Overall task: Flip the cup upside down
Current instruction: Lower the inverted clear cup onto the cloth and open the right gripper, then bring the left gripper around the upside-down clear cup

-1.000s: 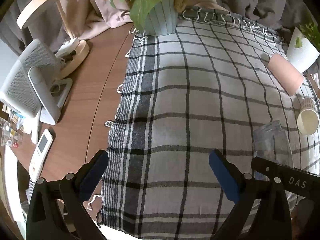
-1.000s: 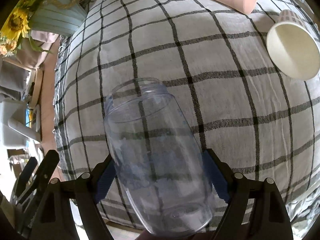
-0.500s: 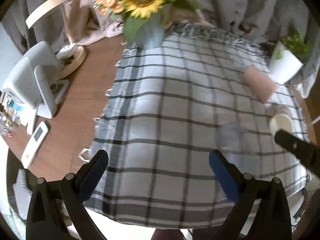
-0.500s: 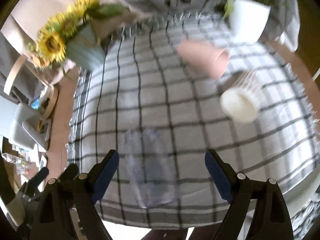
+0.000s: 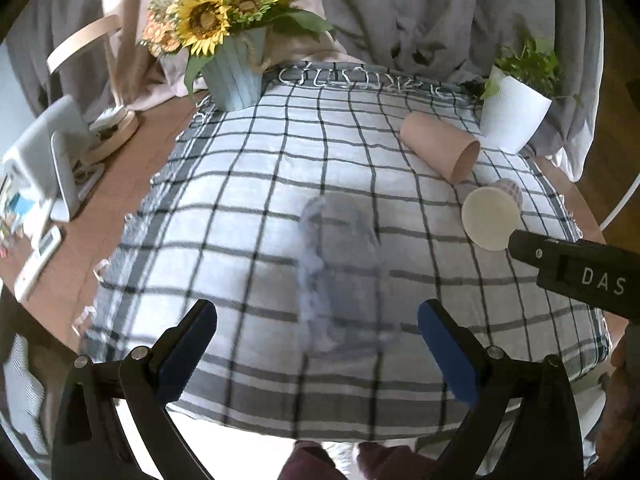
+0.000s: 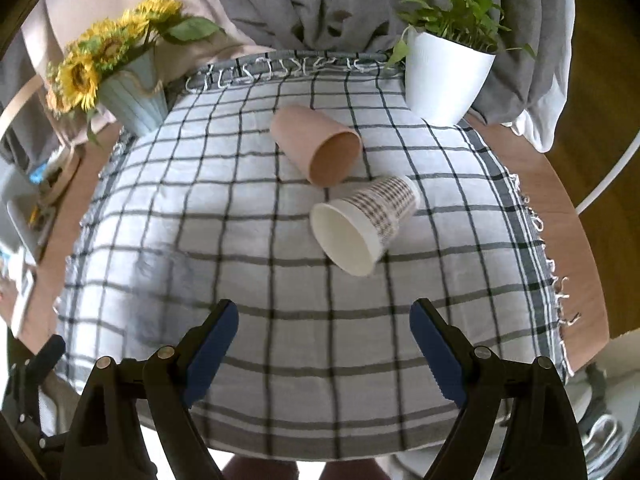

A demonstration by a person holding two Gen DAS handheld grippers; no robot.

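The round wooden worktop carries a checked cloth that covers most of it. At the far edge stand a blue pot with sunflowers on the left and a white pot with a green plant on the right. A clear plastic cup is on the cloth in the middle, seen blurred in the left wrist view, between and beyond the left fingers; I cannot tell which way its mouth points. To its right a pink cup lies on its side, and just beside it a white checked paper cup lies on its side too, mouth toward the camera. The left gripper has its fingers wide apart and holds nothing. The right gripper is the same, fingers spread over bare cloth. A white remote lies at the left edge.
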